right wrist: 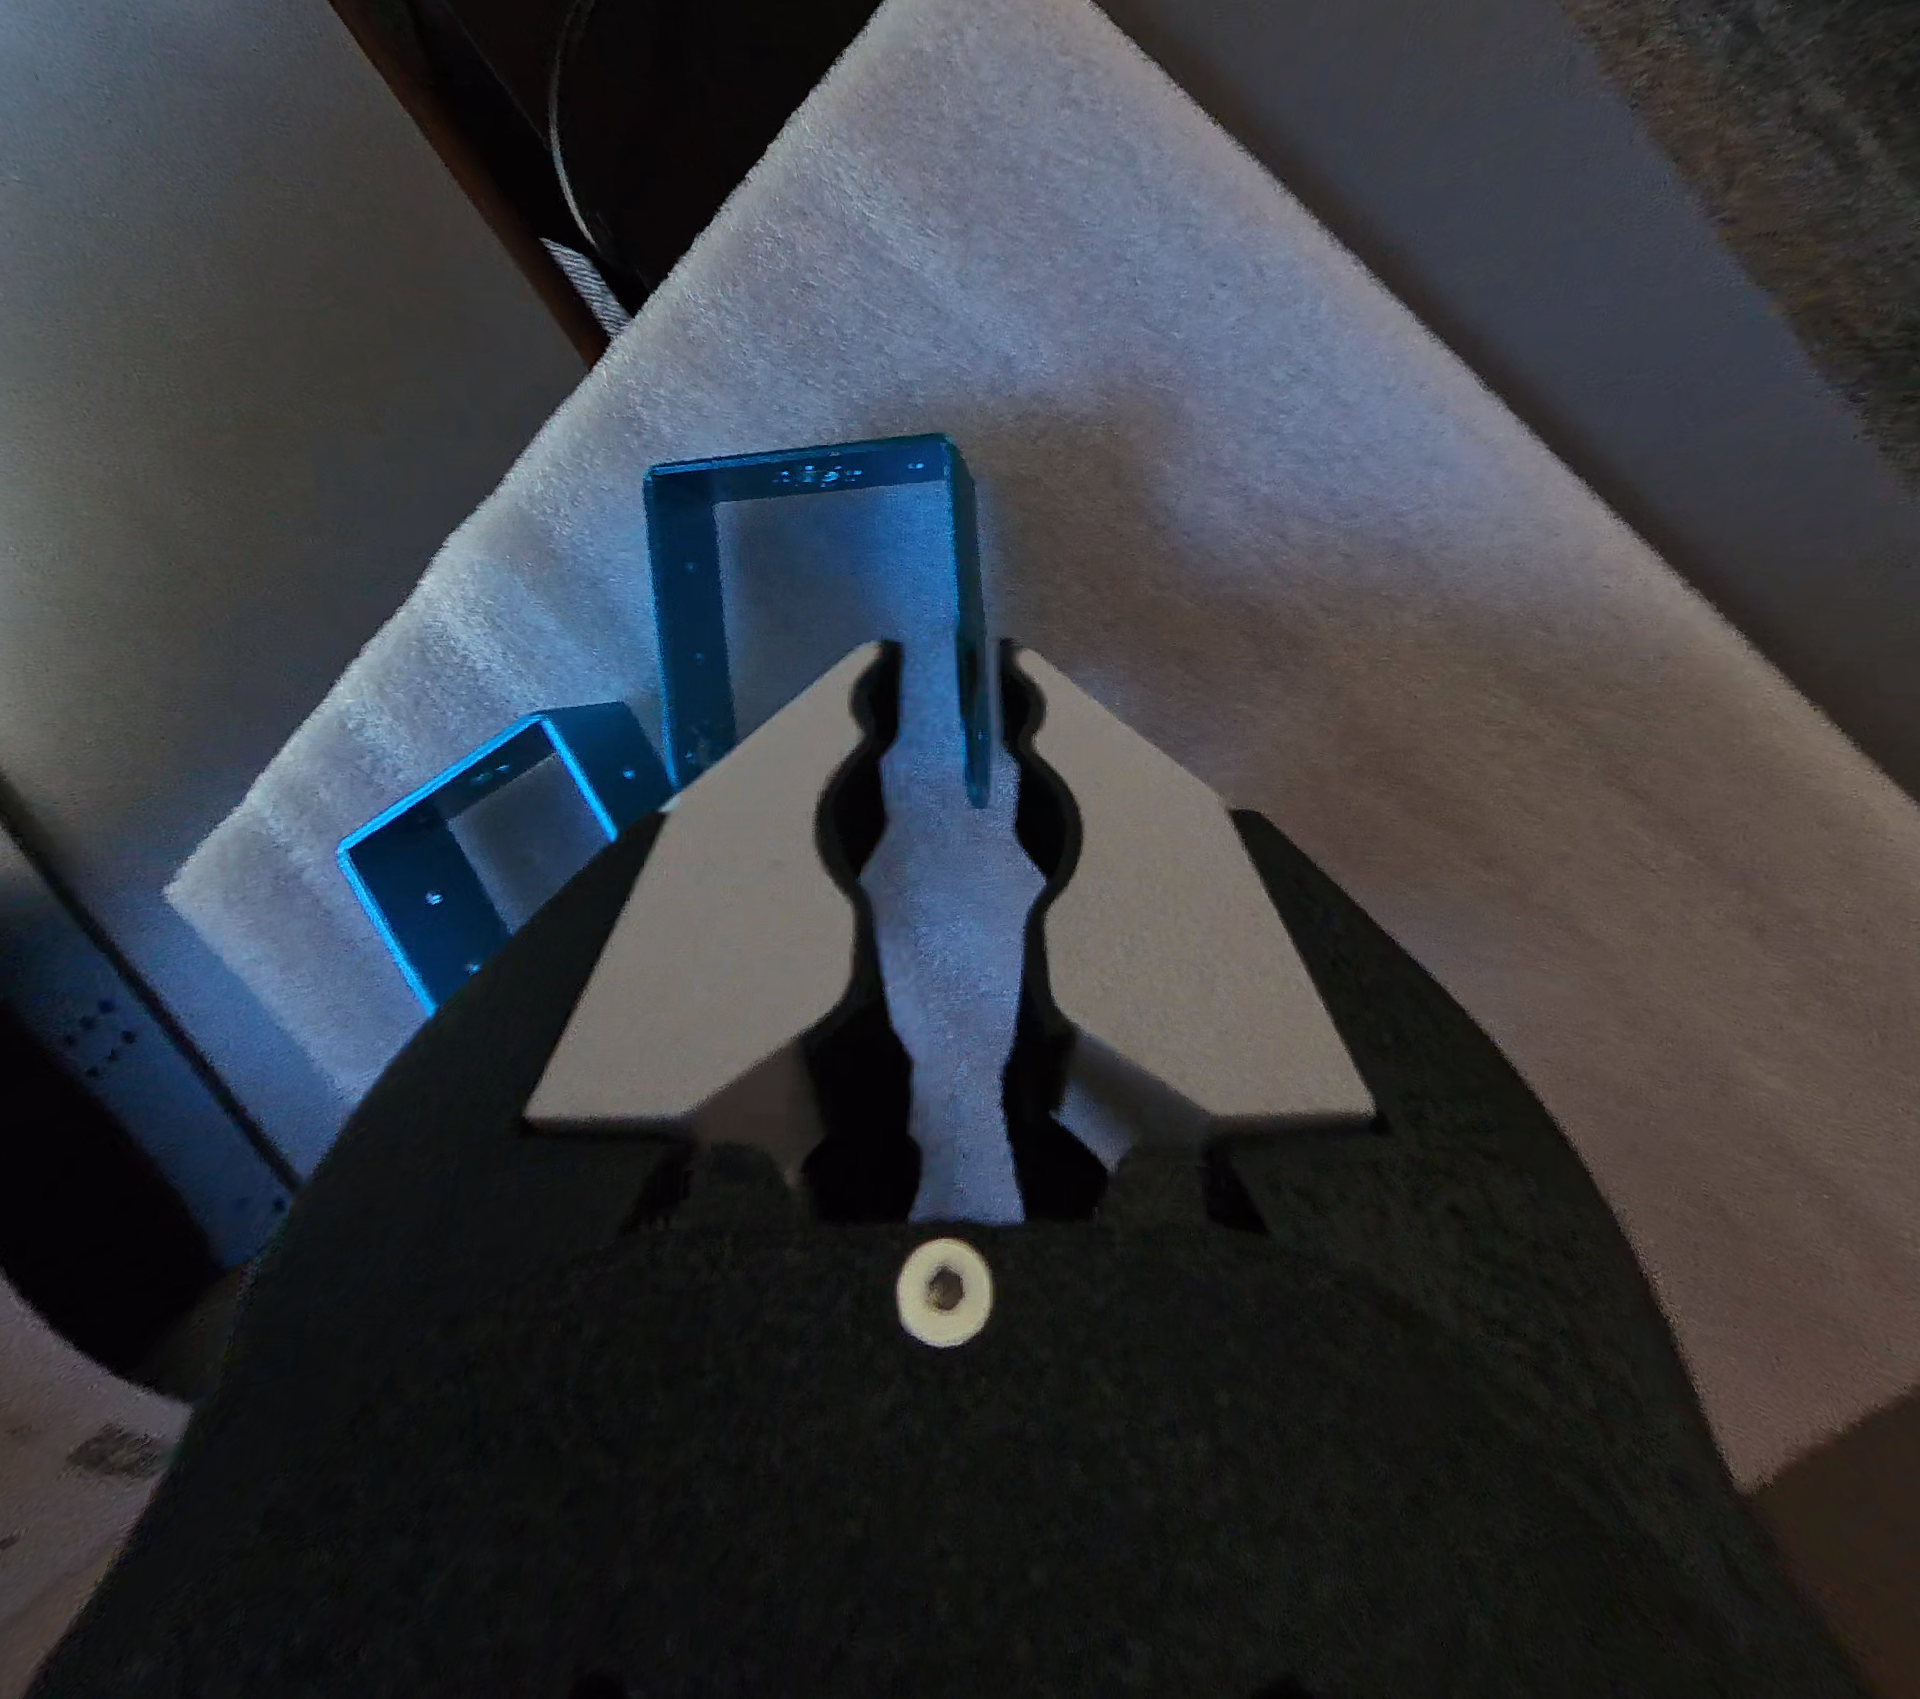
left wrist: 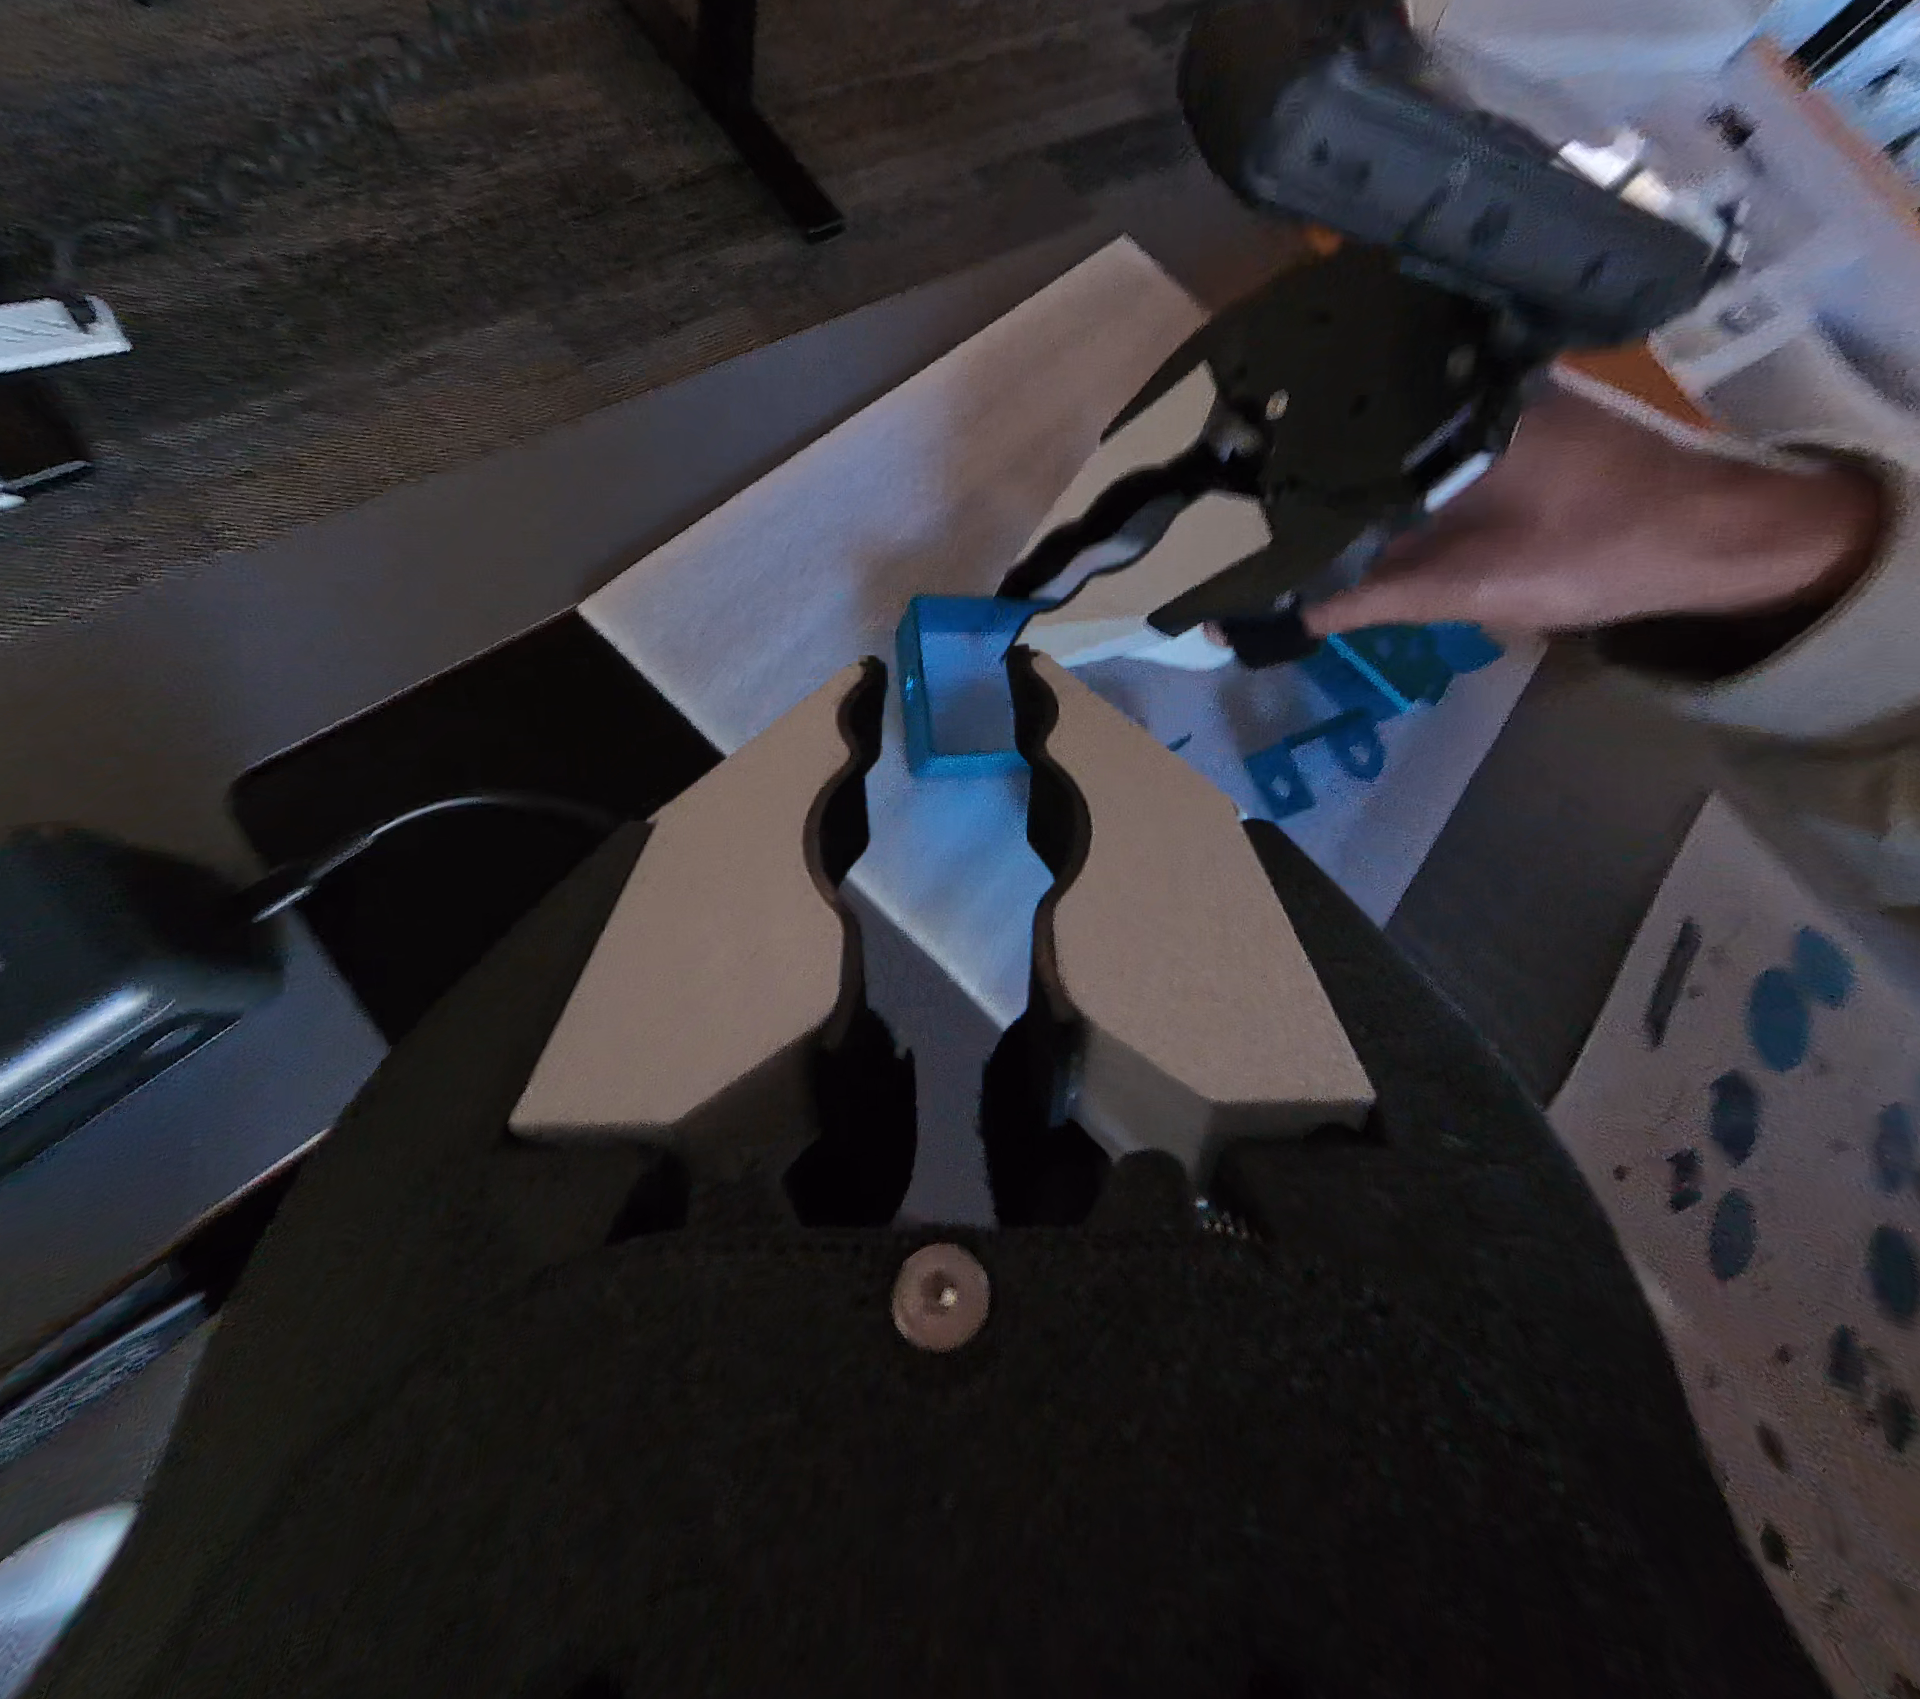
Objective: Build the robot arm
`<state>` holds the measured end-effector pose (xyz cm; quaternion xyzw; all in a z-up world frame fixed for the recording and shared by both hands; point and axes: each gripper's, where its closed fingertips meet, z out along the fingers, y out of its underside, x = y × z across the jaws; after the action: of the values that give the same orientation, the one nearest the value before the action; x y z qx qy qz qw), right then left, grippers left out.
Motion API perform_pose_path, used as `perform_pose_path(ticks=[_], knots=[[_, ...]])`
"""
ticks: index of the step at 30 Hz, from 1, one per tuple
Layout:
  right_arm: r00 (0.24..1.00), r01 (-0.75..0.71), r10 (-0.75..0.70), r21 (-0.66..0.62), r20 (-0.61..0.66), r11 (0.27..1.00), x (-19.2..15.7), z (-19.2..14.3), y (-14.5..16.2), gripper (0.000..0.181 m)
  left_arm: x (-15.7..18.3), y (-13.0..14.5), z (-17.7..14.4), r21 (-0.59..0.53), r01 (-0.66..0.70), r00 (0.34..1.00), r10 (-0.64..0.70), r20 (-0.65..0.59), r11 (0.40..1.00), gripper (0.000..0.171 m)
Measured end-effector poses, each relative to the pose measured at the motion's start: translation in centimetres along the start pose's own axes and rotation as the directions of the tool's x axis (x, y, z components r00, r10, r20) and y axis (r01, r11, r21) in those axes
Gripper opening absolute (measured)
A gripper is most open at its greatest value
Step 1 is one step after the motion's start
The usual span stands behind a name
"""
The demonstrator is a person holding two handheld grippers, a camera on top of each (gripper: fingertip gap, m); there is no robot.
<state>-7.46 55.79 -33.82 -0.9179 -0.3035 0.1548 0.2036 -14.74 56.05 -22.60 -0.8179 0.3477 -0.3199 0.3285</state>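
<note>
Left claw point(left wrist: 948, 673): parted, empty, tips flanking blue U-bracket point(left wrist: 956, 699) at 12 o'clock, on white cloth point(left wrist: 790, 548). Right claw point(right wrist: 948, 662): parted around tall blue bracket's point(right wrist: 816, 569) right leg. Writing: illegible.

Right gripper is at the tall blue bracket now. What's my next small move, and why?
Probably nudge the right gripper slightly right, then close. The tall blue bracket has its near wall sitting between the fingers, close against the right one, and the fingers look open, so centring should give a cleaner grip.

Both tongs, left point(left wrist: 948, 670) and right point(right wrist: 948, 652), slightly parted (nothing gripped)
</note>
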Motion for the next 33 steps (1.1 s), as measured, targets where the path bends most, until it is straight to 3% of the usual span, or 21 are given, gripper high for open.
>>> perform_pose_path(ticks=[3, 6, 10, 12, 16, 17, 19, 22, 26, 30, 33], knots=[[1.0, -0.01, 0.009, 0.025, 0.009, 1.0, 0.2, -1.8, -0.3, 0.026, 1.1, 0.9, -1.4, -0.027, -0.1, 0.993, 0.101, 0.066, 0.995, 0.024], [1.0, 0.006, -0.006, 0.081, 0.008, 0.997, 0.4, -6.7, -0.9, 0.028, 3.5, 1.0, -2.5, -0.025, -0.221, 0.969, 0.222, 0.105, 0.975, 0.024], [0.999, 0.033, -0.034, 0.185, -0.002, 0.982, -0.3, -18.1, -0.8, 0.028, 7.7, 1.5, -3.5, -0.037, -0.379, 0.913, 0.381, 0.146, 0.925, 0.027], [0.999, 0.042, -0.041, 0.221, -0.009, 0.974, -1.3, -24.3, 1.0, 0.028, 9.5, 2.9, -3.2, -0.076, -0.394, 0.904, 0.401, 0.15, 0.916, 0.027], [0.999, 0.034, -0.032, 0.241, -0.011, 0.97, -4.3, -33.4, 8.8, 0.033, 13.6, 7.9, 1.2, -0.167, -0.33, 0.93, 0.35, 0.112, 0.929, 0.017], [1.0, 0.025, -0.026, 0.255, 0.003, 0.967, -5.3, -34.9, 11.2, 0.033, 15.1, 9.0, 2.9, -0.166, -0.333, 0.932, 0.35, 0.09, 0.928, 0.004], [1.0, -0.002, 0.001, 0.284, 0.002, 0.959, -6.8, -37.1, 16.3, 0.033, 17.5, 10.3, 6.4, -0.154, -0.389, 0.91, 0.406, 0.091, 0.908, 0.0], [0.998, -0.059, 0.048, 0.316, 0.042, 0.947, -9.5, -38.8, 24.1, 0.032, 20.3, 9.5, 10.9, -0.133, -0.489, 0.853, 0.504, 0.132, 0.862, 0.0], [0.986, -0.155, 0.119, 0.4, 0.113, 0.903, -13.0, -40.2, 32.6, 0.032, 23.6, 8.8, 15.1, -0.138, -0.476, 0.867, 0.489, 0.092, 0.869, 0.0], [0.981, -0.192, 0.172, 0.505, 0.088, 0.841, -14.9, -40.8, 38.8, 0.032, 23.3, 9.7, 16.8, -0.2, -0.446, 0.873, 0.473, 0.116, 0.872, 0.0], [0.977, -0.205, 0.202, 0.567, 0.069, 0.798, -15.6, -41.1, 41.8, 0.032, 22.4, 11.2, 16.9, -0.238, -0.42, 0.879, 0.458, 0.134, 0.876, 0.0]])
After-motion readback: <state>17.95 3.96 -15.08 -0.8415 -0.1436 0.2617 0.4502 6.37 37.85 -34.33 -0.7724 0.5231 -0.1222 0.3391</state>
